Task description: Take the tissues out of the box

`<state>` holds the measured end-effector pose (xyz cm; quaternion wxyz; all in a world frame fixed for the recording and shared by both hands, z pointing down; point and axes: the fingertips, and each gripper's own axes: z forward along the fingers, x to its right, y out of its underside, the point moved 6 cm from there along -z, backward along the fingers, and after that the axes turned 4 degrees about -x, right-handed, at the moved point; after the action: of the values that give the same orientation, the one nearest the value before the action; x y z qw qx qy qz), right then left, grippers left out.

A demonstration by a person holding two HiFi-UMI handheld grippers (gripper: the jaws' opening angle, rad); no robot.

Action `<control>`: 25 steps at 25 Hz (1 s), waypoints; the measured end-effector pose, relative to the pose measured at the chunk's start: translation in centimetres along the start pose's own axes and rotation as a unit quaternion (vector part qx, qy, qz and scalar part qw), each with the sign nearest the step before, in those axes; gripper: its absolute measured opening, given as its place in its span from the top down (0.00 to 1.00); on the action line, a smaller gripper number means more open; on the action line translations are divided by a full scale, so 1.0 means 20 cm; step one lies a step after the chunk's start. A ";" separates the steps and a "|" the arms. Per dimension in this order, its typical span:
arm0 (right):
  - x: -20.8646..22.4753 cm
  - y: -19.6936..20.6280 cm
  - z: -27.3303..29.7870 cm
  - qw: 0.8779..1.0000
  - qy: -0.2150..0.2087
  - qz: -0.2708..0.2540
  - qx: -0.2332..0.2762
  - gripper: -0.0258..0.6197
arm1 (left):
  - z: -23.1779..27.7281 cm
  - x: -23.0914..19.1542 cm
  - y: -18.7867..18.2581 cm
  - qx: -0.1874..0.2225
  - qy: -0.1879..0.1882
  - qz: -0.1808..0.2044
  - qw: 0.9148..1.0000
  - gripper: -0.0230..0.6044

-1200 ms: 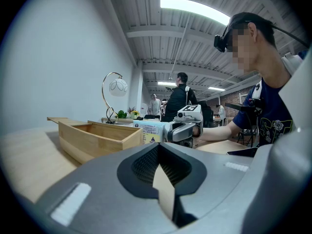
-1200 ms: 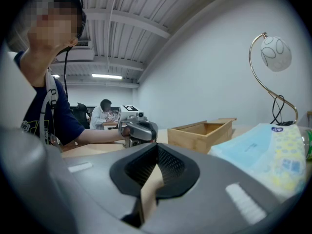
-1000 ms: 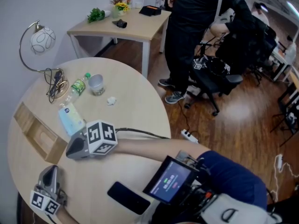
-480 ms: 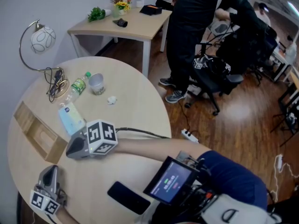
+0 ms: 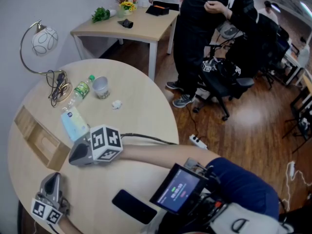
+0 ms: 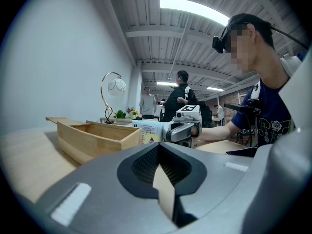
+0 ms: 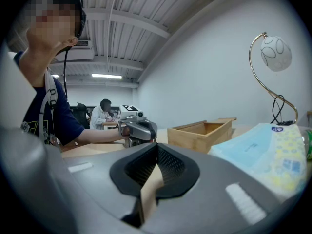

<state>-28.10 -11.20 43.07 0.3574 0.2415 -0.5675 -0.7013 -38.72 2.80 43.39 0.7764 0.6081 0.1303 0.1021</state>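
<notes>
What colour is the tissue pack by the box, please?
Pale blue tissue pack, clearest in right gripper view.

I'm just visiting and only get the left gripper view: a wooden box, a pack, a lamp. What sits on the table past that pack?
Observer: In the head view, a clear cup stands beyond the pack.
Operator: Anything beside it?
Observer: A green-capped bottle lies just left of the cup.
Operator: Any loose tissue out?
Observer: One small white crumpled wad lies right of the cup; whether it's tissue I can't tell.
</notes>
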 end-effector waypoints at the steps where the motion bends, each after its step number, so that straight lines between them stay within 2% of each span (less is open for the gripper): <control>1: 0.00 0.00 0.00 1.000 0.000 0.000 0.000 0.95 | 0.00 0.00 0.00 0.000 0.001 0.001 1.000 0.96; 18: 0.02 0.02 -0.01 1.000 0.000 0.002 0.006 0.95 | 0.03 -0.02 0.03 -0.001 0.004 0.000 1.000 0.96; 25: 0.03 0.03 -0.01 1.000 0.001 0.000 0.007 0.95 | 0.04 0.01 0.03 -0.001 0.018 0.005 1.000 0.96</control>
<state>-28.20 -11.80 43.67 0.3565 0.2444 -0.5719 -0.6972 -38.21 2.21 44.12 0.7743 0.6058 0.1408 0.1168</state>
